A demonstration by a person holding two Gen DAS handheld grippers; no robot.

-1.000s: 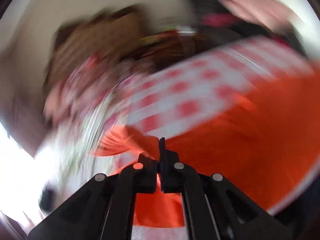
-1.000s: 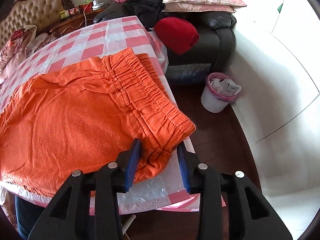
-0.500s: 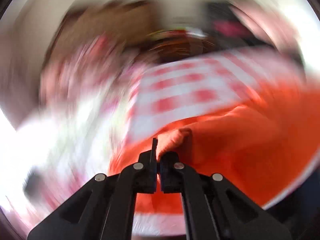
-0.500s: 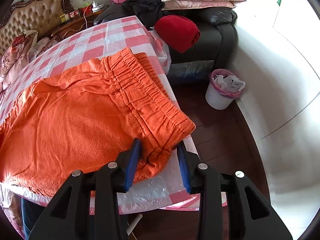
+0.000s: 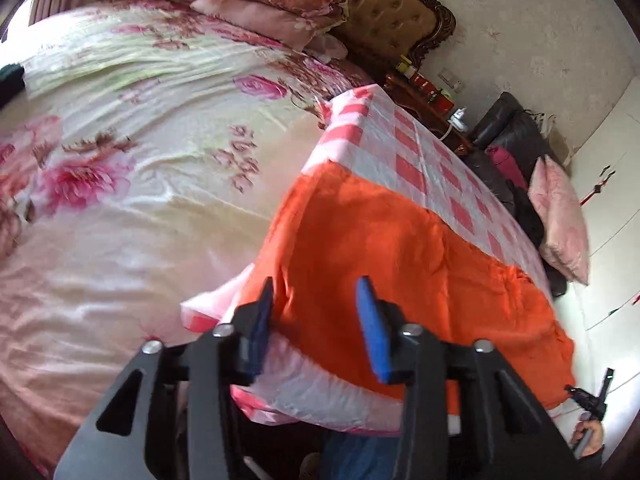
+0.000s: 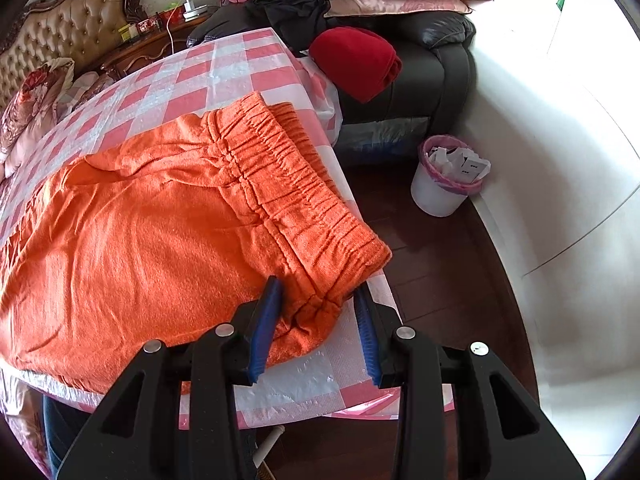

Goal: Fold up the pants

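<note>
— Well, where do we have the orange pants (image 6: 160, 232)?

— Spread flat on the checkered tablecloth (image 6: 224, 68), elastic waistband (image 6: 296, 184) at the table's right edge. The leg ends run out of the right wrist view at its left border, and in the left wrist view the far waist end curves out of sight.

— And our right gripper (image 6: 318, 320)?

— Its blue-padded jaws stand wide apart, straddling the near corner of the waistband. Whether the pads touch the cloth we cannot tell.

— Our left gripper (image 5: 320, 320)?

— Also spread wide, holding nothing, poised low over the pants' near left edge where the fabric overhangs the table. It points across the table toward the dark armchair (image 5: 512, 136).

— Around us?

— A floral bed (image 5: 120, 140) sits beside the table, a red cloth (image 6: 356, 60) lies on the armchair, and a white waste bin (image 6: 444, 184) stands on the floor.
</note>
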